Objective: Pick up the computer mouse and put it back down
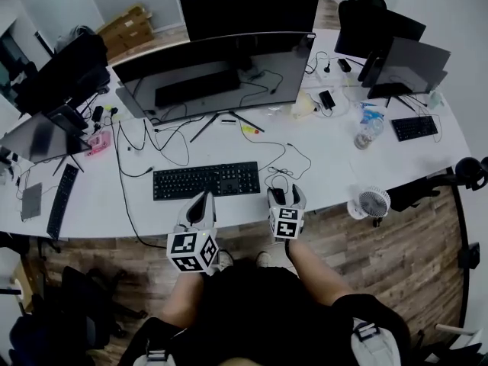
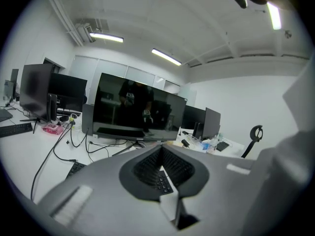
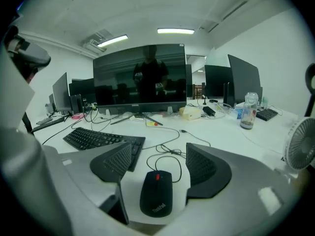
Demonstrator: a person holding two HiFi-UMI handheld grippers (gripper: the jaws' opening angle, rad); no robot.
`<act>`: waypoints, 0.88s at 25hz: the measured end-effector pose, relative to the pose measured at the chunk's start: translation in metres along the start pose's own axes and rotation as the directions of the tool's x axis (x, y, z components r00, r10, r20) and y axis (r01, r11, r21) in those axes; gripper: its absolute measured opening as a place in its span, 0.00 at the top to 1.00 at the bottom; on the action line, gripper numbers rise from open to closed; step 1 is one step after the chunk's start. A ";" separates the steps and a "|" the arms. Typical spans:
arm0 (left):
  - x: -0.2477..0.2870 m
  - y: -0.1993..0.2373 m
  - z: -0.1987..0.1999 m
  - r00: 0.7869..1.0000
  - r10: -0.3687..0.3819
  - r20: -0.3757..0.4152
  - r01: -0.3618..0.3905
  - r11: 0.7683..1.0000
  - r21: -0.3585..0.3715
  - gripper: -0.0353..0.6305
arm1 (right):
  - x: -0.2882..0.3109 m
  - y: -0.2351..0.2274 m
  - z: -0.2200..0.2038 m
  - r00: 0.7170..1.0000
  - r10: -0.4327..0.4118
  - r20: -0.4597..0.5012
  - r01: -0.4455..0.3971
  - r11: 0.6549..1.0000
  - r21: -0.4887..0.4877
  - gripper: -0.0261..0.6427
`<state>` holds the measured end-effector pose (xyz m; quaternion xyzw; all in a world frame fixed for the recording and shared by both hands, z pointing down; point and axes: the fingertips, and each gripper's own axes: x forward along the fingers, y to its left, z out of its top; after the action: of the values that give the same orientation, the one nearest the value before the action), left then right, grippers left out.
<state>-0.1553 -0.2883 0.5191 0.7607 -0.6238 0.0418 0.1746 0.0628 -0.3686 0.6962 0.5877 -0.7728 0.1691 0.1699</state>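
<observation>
- The left gripper [image 1: 201, 207] [image 2: 161, 150] hangs over the front edge of the white curved tabletop [image 1: 328, 166]. Its jaws are clenched tip to tip with nothing between them.
- The black full-size keyboard [image 1: 206, 180] [image 3: 98, 139] lies just beyond the left gripper. A few of its keys show through the slit below the closed jaw tips in the left gripper view.
- The black corded computer mouse with a red scroll wheel [image 1: 279, 196] [image 3: 156, 193] lies flat on the tabletop. It is just right of the keyboard's right end and close to the front edge.
- The right gripper [image 1: 287, 201] [image 3: 160, 165] sits low over the mouse with its jaws released and spread wide. One ribbed pad stands on each side of the mouse's front half. Bare tabletop shows in both gaps, so neither pad touches it.
- A white logo is printed on the mouse's near end, too blurred to read with certainty.
- The thin black mouse cable [image 3: 167, 156] lies in loose loops just beyond the mouse, between the jaw tips and further back.
- Right of the mouse the tabletop is bare up to the small white round desk fan [image 1: 374, 203] [image 3: 299, 144], which stands at the front edge.
- Further back on the right, well apart from the jaws, stands a clear plastic bottle [image 3: 247, 110].
</observation>
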 end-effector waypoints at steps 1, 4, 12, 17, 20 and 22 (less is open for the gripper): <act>-0.001 0.004 0.000 1.000 0.005 -0.001 -0.005 1.000 -0.003 0.87 | 0.006 -0.001 -0.011 1.000 -0.007 -0.026 0.007 1.000 0.000 0.49; -0.004 0.014 0.003 1.000 0.022 0.001 -0.022 1.000 0.000 0.87 | 0.020 -0.001 -0.038 0.994 -0.013 -0.105 0.012 1.000 -0.009 0.48; -0.008 0.029 0.003 0.999 0.047 -0.004 -0.047 0.999 0.014 0.87 | 0.040 0.003 -0.079 0.969 -0.007 -0.247 0.008 1.000 0.001 0.49; -0.014 0.041 0.004 0.998 0.067 0.000 -0.067 0.998 0.010 0.87 | 0.051 0.001 -0.088 0.958 -0.048 -0.284 0.043 0.999 -0.023 0.54; -0.017 0.046 0.005 0.997 0.076 0.007 -0.076 0.997 0.006 0.87 | 0.049 0.001 -0.086 0.956 -0.045 -0.290 0.035 0.999 -0.039 0.55; -0.018 0.048 0.008 0.997 0.077 0.012 -0.077 0.997 0.005 0.87 | 0.047 0.002 -0.079 0.962 -0.036 -0.272 0.024 0.999 -0.044 0.55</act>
<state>-0.2069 -0.2821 0.5173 0.7369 -0.6535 0.0457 0.1672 0.0543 -0.3716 0.7879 0.5669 -0.7363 0.2302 0.2890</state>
